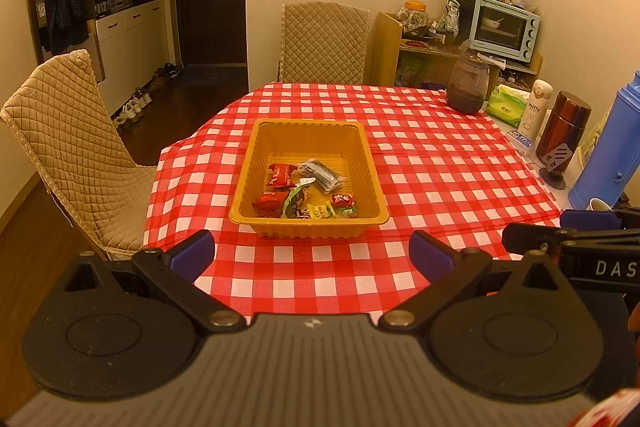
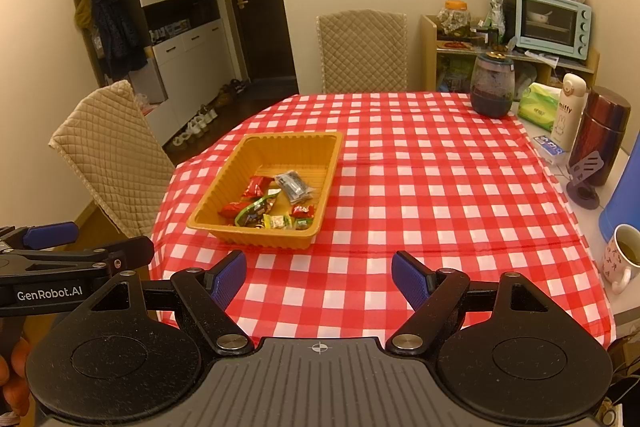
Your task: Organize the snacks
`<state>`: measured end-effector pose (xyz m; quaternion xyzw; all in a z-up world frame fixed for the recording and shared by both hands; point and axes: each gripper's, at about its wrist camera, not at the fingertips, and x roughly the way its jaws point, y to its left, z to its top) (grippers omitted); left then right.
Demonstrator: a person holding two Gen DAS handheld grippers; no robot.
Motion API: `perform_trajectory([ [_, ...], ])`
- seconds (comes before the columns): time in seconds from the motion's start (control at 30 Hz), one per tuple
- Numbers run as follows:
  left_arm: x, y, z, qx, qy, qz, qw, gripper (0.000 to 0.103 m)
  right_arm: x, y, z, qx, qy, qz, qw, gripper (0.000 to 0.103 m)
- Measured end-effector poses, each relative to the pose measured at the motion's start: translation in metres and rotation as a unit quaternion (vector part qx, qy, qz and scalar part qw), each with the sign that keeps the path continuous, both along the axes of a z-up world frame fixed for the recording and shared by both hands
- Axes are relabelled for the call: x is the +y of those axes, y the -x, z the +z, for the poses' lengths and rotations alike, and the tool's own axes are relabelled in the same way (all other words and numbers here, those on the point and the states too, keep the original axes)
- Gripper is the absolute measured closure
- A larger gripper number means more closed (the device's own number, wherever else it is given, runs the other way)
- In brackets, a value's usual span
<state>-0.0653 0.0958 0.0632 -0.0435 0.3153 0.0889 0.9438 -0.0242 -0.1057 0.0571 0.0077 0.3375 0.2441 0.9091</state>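
The snacks [image 1: 306, 193] — red, green, yellow and grey wrappers — are lying loosely heaped at the near end of the ribbed orange tray [image 1: 244, 183], which is sitting toward the left edge of the checked table [image 1: 440, 179]. Nothing is lying outside it, so the sorting is looking finished or paused. Both the left gripper [image 1: 312, 257] and right gripper [image 2: 318, 277] are hovering at the near edge, jaws apart and empty — any next move is calling for a forward reach.
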Motion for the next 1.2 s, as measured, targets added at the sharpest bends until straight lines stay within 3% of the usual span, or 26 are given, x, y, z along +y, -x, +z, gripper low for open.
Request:
perform_trajectory([
  [1.2,-0.0034,0.0025,-0.0025,-0.008,0.002,0.001,1.0,0.0,0.0004,0.0014,-0.0054,0.002,0.001,0.0,1.0,0.024],
])
